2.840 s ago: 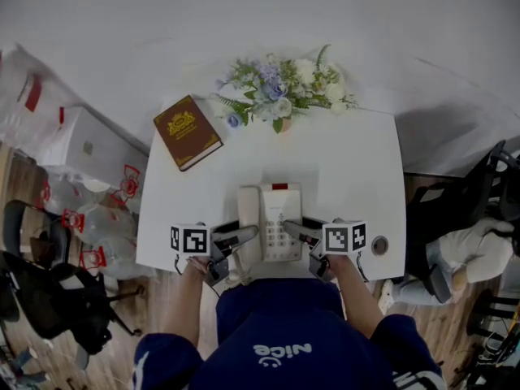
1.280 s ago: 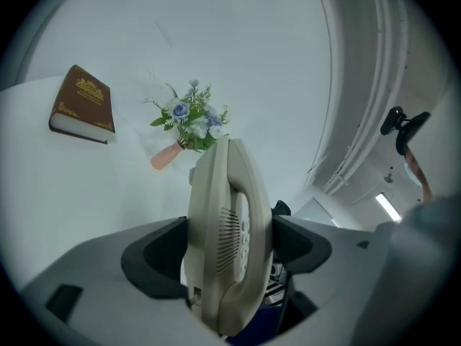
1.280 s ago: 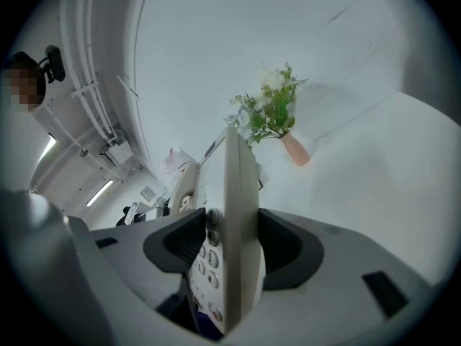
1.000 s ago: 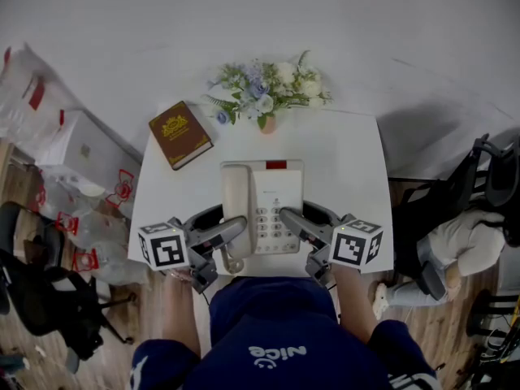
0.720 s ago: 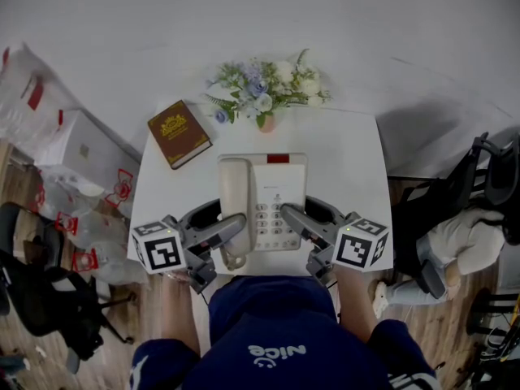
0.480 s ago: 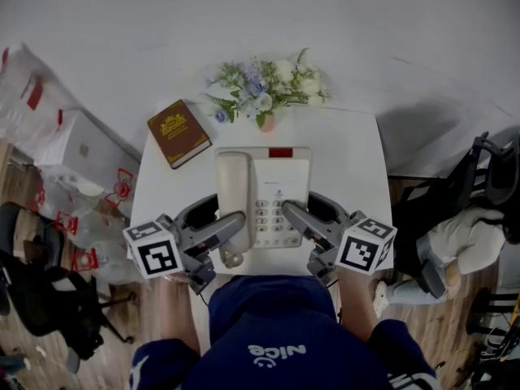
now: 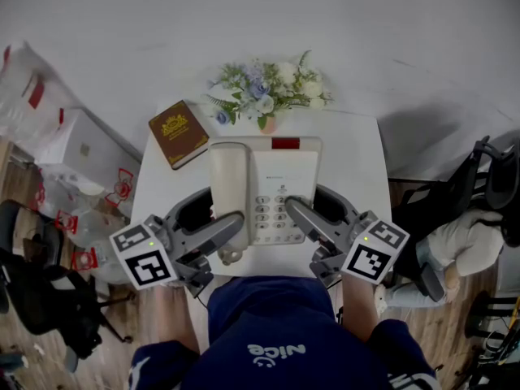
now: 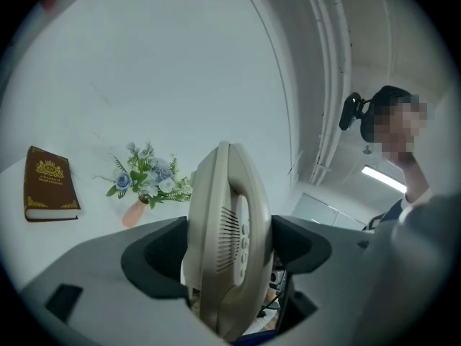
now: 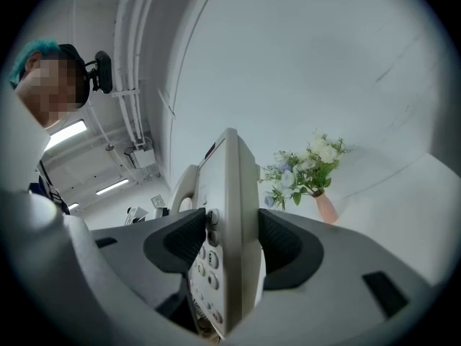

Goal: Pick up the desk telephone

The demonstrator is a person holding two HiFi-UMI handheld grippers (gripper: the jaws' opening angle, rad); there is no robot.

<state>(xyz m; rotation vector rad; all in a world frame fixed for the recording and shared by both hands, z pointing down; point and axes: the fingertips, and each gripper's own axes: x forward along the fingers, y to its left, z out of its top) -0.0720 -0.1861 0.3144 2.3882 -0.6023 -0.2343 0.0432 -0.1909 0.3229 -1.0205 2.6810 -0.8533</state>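
Higher off the counter (image 7: 351, 162) than before, the telephone (image 7: 264, 187) hangs level because left gripper (image 7: 213, 219) and right gripper (image 7: 314, 211) jaws clamp its opposite sides.

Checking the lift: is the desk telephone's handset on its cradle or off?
On its cradle: the beige handset lies seated along the desk telephone's left side, beside the keypad.

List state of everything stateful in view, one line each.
desk telephone, held above the table
handset, on its cradle
left gripper, fingers shut on desk telephone, handset side
right gripper, fingers shut on desk telephone, keypad side
book, closed, lying flat
flower vase, upright
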